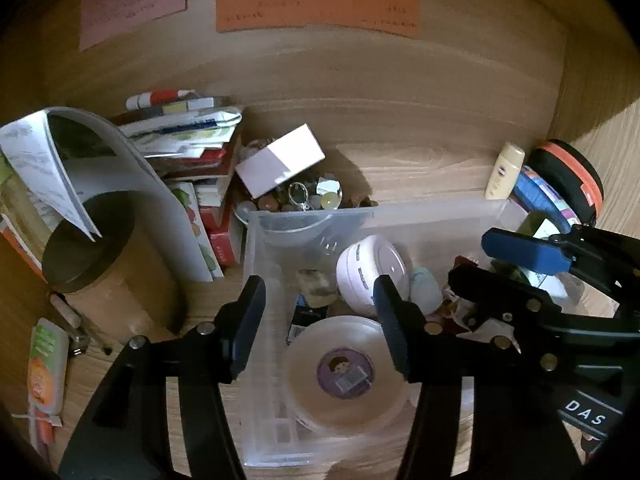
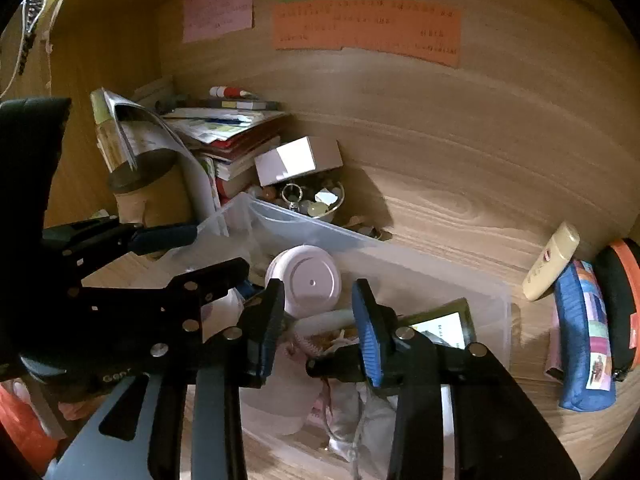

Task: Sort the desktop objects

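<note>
Wooden desk [image 1: 420, 168], clear plastic bin [image 1: 256, 248] holding white round jar [image 1: 368, 268], both hand-held grippers [image 1: 320, 320] [image 2: 318, 320] parted, empty.

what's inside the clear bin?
In the clear bin: a roll of clear tape, a white round container, a framed picture, wrappers. Things beneath those and behind the fingers are hidden.

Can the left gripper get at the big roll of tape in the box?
Probably yes. The left gripper hangs open right over the tape roll in the clear box, with nothing lying on top of it.
</note>
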Demonstrator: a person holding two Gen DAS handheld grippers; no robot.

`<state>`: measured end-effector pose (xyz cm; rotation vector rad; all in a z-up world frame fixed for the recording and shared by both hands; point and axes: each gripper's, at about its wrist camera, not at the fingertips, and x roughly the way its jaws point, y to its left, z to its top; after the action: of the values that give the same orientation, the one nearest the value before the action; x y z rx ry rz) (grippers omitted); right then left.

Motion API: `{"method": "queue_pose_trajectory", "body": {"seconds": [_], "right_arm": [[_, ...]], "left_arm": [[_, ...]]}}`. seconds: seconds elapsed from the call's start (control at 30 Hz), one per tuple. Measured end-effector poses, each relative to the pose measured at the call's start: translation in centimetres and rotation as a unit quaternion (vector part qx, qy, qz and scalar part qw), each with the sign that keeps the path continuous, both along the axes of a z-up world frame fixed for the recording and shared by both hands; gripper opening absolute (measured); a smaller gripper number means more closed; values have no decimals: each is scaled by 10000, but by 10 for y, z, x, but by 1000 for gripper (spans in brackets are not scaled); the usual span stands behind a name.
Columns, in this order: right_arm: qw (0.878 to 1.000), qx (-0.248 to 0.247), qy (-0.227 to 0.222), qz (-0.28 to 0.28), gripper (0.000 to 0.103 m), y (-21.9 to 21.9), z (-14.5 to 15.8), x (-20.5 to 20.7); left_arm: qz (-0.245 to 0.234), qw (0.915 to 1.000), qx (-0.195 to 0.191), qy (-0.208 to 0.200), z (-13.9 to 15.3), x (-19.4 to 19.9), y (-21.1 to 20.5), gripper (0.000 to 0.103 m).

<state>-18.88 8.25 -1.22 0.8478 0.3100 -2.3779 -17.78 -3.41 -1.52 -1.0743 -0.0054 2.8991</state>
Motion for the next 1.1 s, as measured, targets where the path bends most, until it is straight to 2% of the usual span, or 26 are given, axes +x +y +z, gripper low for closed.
{"method": "queue_pose_trajectory", "body": {"seconds": [0.2, 0.3, 0.43, 0.5, 0.57, 0.73, 0.8, 0.87, 0.97, 1.1], "right_arm": [[9999, -23, 119, -89, 39, 8, 10, 10], [9996, -54, 215, -159, 46, 16, 16, 17], [9992, -68, 323, -232, 52, 24, 24, 28], [9988, -48, 408, -274, 58, 29, 29, 37], [9980, -48, 543, -307, 69, 34, 32, 47], [9958, 17, 834, -382, 76, 42, 38, 75], [9953, 15, 871, -417, 82, 45, 38, 83], [9947, -14, 935, -434, 83, 47, 38, 91], [9948, -67, 921, -432, 84, 51, 36, 100], [9954, -159, 822, -460, 84, 59, 33, 108]], "left_arm": [[39, 10000, -11, 62, 8, 9, 0, 56], [43, 9998, -106, 146, 12, 20, 3, 63], [33, 9996, -192, 200, 17, 33, 7, 64], [56, 9994, -250, 227, 20, 41, 9, 65], [70, 9992, -277, 278, 23, 49, 11, 68], [137, 9986, -336, 381, 27, 66, 15, 73], [144, 9986, -329, 387, 29, 74, 18, 75], [156, 9983, -375, 418, 30, 80, 21, 78], [199, 9976, -469, 474, 30, 92, 24, 89], [223, 9972, -505, 503, 30, 105, 26, 90]]}}
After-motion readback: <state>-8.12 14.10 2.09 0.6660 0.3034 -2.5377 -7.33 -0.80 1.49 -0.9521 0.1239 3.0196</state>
